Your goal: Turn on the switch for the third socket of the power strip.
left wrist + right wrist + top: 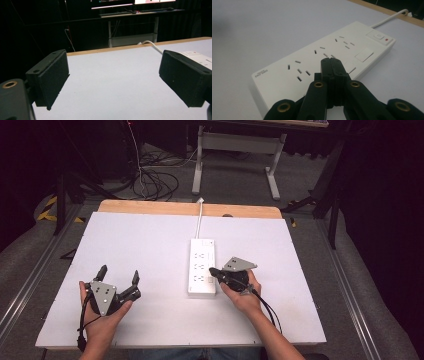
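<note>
hovering right gripper (212,271) (jaws closed) over power strip (202,266)

Smooth white plastic power strip (202,266) on a matt white table top (125,245) edged in pale wood; rough black jaw pads (53,77).

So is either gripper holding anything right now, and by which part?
Nothing is held. The left gripper is open over bare table; the right gripper is shut, empty, above the white plastic power strip.

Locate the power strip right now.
The power strip lies mid-table in the high view, just left of the shut right gripper, cord running to the far edge.
</note>
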The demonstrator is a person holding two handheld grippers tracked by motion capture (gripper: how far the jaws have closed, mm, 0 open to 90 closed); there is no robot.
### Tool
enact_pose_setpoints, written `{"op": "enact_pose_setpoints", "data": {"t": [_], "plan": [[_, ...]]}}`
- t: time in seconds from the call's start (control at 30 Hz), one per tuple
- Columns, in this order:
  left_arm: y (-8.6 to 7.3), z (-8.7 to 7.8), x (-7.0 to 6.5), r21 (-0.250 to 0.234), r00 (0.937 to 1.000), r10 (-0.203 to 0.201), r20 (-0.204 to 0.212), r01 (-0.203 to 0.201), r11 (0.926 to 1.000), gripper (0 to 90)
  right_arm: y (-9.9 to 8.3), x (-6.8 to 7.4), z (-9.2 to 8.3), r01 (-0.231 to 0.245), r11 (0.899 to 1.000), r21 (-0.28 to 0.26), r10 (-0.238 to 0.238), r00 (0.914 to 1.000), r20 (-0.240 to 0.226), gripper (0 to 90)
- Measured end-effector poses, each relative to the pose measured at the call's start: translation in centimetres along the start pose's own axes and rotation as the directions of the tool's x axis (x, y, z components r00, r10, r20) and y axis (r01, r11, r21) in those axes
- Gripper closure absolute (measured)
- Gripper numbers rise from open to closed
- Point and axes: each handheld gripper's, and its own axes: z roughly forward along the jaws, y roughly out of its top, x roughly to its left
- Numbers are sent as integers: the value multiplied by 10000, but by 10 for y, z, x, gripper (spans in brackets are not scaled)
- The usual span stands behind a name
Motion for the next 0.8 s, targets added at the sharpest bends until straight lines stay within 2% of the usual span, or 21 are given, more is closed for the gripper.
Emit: {"op": "enact_pose_setpoints", "data": {"t": [0.17, 0.27, 0.4, 0.53, 0.7, 0.8], "plan": [[0, 0, -1, 26, 10000, 9, 17, -9, 10000, 97, 0, -1, -2, 8, 10000, -39, -8, 10000, 31, 900], [0, 1, 0, 35, 10000, -8, 29, 8, 10000, 97, 3, -1, -6, 75, 9994, -333, -76, 10000, -10, 900], [0, 0, 0, 34, 10000, -4, 21, 4, 10000, 97, 6, -6, -13, -67, 9977, -668, 71, 10000, 48, 894], [-1, 1, -1, 40, 10000, -8, 35, 8, 10000, 97, 8, -9, -20, -149, 9941, -1072, 174, 9996, 228, 795], [-1, 1, -1, 62, 10000, 16, 39, -17, 10000, 97, 9, -9, -25, -132, 9923, -1233, 168, 9995, 283, 790], [-1, 1, 0, 78, 10000, 5, 26, -5, 10000, 97, 9, -10, -29, -155, 9903, -1383, 210, 9990, 389, 742]]}}
